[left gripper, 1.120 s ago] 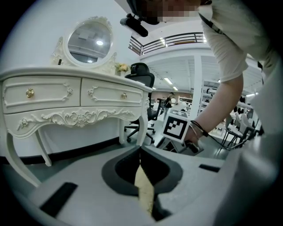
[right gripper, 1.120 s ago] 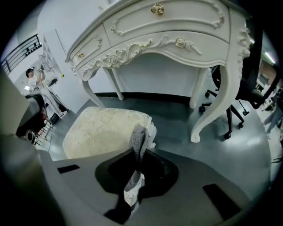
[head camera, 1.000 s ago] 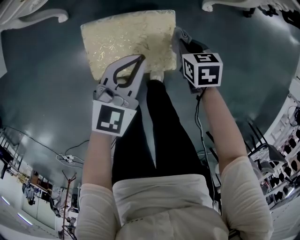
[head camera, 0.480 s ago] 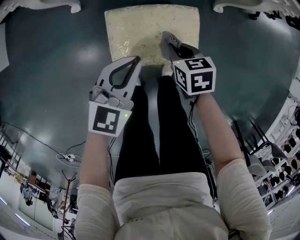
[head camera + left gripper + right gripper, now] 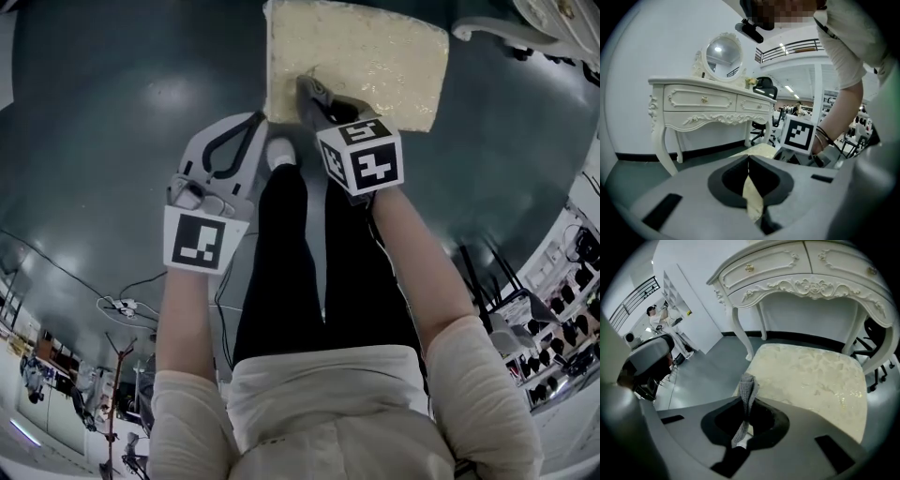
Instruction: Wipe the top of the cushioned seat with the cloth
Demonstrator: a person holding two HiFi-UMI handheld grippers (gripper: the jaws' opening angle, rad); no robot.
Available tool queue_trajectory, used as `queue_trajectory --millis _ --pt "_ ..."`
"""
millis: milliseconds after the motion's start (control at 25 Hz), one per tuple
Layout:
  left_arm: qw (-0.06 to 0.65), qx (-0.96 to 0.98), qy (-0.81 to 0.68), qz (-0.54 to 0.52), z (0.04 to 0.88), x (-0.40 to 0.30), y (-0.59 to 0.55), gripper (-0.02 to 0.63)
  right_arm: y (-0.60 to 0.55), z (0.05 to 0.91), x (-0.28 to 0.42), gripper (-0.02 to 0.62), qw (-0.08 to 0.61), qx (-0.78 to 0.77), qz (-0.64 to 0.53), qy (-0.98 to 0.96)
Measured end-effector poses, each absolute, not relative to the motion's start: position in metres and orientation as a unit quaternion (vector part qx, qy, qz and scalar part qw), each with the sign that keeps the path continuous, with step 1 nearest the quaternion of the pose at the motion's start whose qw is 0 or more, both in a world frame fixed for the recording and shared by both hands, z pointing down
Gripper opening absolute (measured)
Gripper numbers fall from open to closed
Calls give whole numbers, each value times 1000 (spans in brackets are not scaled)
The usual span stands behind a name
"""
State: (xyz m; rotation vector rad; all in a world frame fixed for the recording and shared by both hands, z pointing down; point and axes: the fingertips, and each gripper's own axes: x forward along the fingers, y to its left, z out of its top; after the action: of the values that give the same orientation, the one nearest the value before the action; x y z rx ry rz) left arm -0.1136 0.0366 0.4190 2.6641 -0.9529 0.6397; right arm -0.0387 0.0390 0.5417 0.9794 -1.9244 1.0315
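The cushioned seat (image 5: 375, 52) is a cream square pad with a gold pattern, at the top of the head view. It also fills the right gripper view as the seat (image 5: 811, 380). My right gripper (image 5: 306, 84) hovers over the seat's near left corner, shut on a strip of grey knitted cloth (image 5: 748, 389) that sticks up past its jaws. My left gripper (image 5: 253, 120) is shut with nothing in it, and it stays off the seat to the left, over the floor. The left gripper (image 5: 749, 161) shows only a sliver of the seat behind its closed jaws.
A white carved dressing table (image 5: 811, 268) stands right behind the seat, and its legs (image 5: 740, 329) flank the seat's far corners. Dark grey floor (image 5: 112, 112) surrounds the seat. The person's legs and white shoe (image 5: 279, 150) are just short of its near edge.
The seat has slid from left to right across the head view. My right gripper with the cloth now lies over the seat's near left corner instead of its right edge. My left gripper stays shut.
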Motion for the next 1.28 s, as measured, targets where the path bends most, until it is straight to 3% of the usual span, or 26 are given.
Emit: queue_trajectory --millis 560,1280 --pt "165 890 -373 201 438 -165 38 2 35 576 -89 26 383 353 401 -753" --pt "171 898 -360 189 434 -71 45 2 51 572 0 27 404 356 377 -754"
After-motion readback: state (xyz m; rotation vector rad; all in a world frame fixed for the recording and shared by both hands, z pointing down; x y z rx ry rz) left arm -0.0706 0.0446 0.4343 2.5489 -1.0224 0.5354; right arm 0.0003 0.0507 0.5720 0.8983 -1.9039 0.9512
